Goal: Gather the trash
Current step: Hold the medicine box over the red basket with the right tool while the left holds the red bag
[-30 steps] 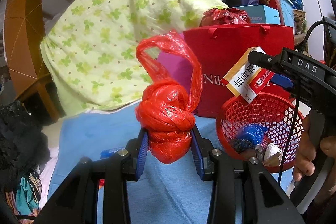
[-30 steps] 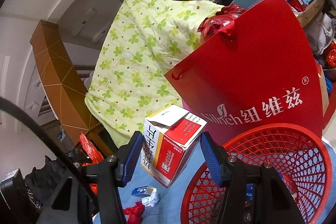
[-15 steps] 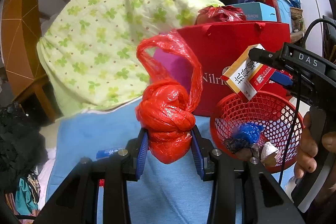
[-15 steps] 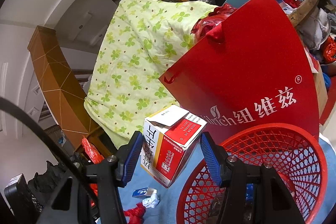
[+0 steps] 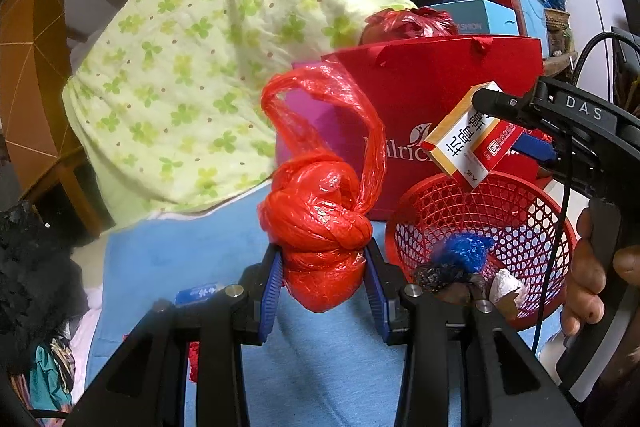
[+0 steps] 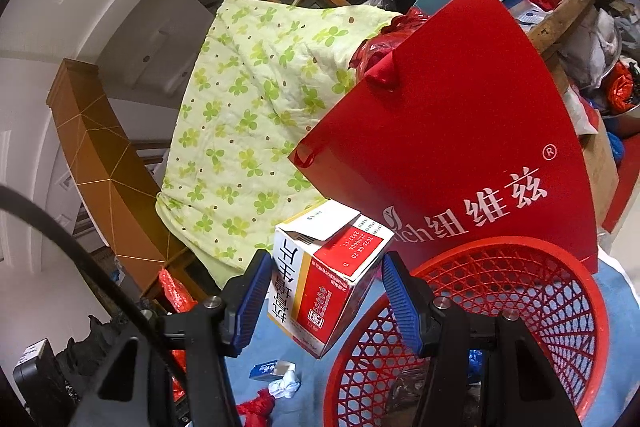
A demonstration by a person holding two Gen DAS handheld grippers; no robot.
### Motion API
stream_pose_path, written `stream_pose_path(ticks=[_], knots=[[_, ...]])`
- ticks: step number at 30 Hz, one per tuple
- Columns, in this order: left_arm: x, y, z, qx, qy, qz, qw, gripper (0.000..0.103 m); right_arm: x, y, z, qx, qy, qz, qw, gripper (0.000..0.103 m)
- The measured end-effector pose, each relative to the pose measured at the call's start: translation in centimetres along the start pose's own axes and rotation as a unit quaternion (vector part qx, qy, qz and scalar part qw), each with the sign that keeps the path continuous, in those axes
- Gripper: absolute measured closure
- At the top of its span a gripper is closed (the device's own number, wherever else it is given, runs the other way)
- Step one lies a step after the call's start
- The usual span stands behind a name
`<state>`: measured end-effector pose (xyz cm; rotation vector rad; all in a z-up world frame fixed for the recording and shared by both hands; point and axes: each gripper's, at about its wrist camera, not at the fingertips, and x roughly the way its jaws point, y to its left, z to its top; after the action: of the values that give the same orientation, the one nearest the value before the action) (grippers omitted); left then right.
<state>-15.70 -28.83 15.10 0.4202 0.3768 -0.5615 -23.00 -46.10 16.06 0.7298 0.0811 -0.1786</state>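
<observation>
My left gripper [image 5: 324, 285] is shut on a knotted red plastic bag [image 5: 320, 227], held above the blue cloth just left of the red mesh basket [image 5: 520, 215]. My right gripper [image 6: 324, 295] is shut on a red, white and yellow carton [image 6: 324, 283], held over the basket's left rim [image 6: 400, 275]. In the left wrist view the carton [image 5: 468, 143] hangs above the basket. The basket holds a blue wad [image 5: 464, 247], a dark wad and a white crumpled piece [image 5: 506, 285].
A red paper gift bag [image 6: 460, 147] stands right behind the basket. A green-flowered quilt [image 5: 192, 75] lies behind. On the blue cloth [image 5: 168, 247] lie a small blue packet [image 6: 264, 371], a white paper wad [image 6: 286, 385] and a red scrap [image 6: 256, 405]. Dark clothes [image 5: 32, 267] lie left.
The left wrist view has shifted slightly, so the basket sits nearer the left gripper. The right gripper has edged a little further over the basket with the carton. Both grips unchanged.
</observation>
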Motion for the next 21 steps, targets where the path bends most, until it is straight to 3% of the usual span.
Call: stream_pose_path(ticks=[21], knots=[[0.4,-2.4,0.5,0.02,-0.001,-0.021,0.9996,0.062,-1.4,-1.7,0.4,0.016,-0.009,-0.019,1.0,0.043]])
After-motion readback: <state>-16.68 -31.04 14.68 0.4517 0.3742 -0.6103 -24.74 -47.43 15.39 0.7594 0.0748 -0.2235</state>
